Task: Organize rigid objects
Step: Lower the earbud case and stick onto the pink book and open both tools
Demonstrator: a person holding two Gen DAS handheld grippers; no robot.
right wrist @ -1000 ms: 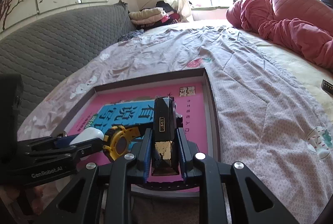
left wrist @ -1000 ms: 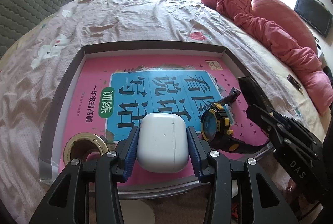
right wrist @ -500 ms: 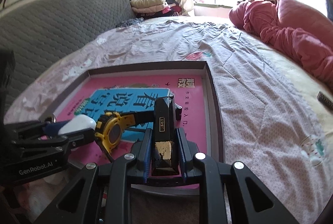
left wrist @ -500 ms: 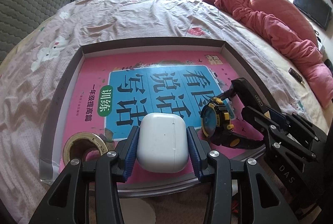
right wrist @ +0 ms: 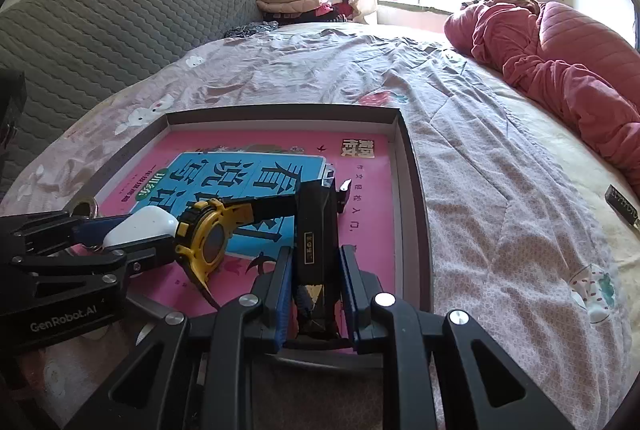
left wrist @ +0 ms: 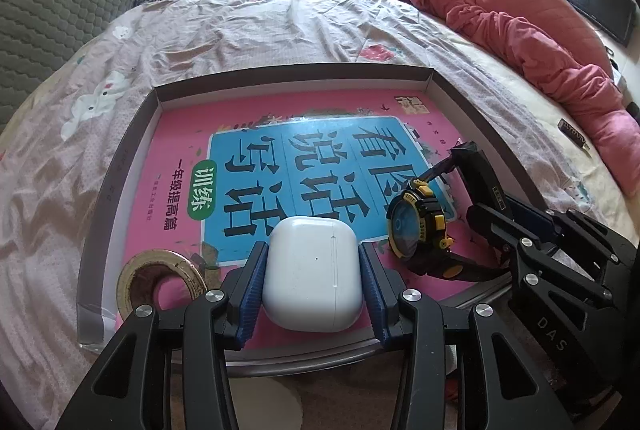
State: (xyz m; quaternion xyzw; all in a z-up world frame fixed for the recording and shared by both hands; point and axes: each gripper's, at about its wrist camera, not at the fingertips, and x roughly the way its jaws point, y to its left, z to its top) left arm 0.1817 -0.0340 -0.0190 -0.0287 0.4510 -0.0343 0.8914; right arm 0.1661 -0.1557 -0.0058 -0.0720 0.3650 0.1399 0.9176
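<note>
A shallow grey box (left wrist: 120,166) on the bed holds a pink and blue book (left wrist: 304,166). My left gripper (left wrist: 312,270) is shut on a white earbud case (left wrist: 312,274), low over the box's near edge; the case also shows in the right wrist view (right wrist: 140,228). My right gripper (right wrist: 314,270) has its jaws slightly apart around a black rectangular object (right wrist: 316,242) that rests on the book. A yellow and black watch (left wrist: 416,230) lies between the two grippers, also visible in the right wrist view (right wrist: 208,234). A roll of tape (left wrist: 158,280) lies in the box's near left corner.
The box sits on a pink patterned bedsheet (left wrist: 248,30). A red quilt (left wrist: 520,22) is heaped at the far right. A small dark object (right wrist: 622,204) lies on the sheet at the right. A grey headboard (right wrist: 100,30) stands at the left.
My right gripper has lowered the black object onto the book beside the watch, and its jaws have loosened around it. My left gripper has held still with the earbud case.
</note>
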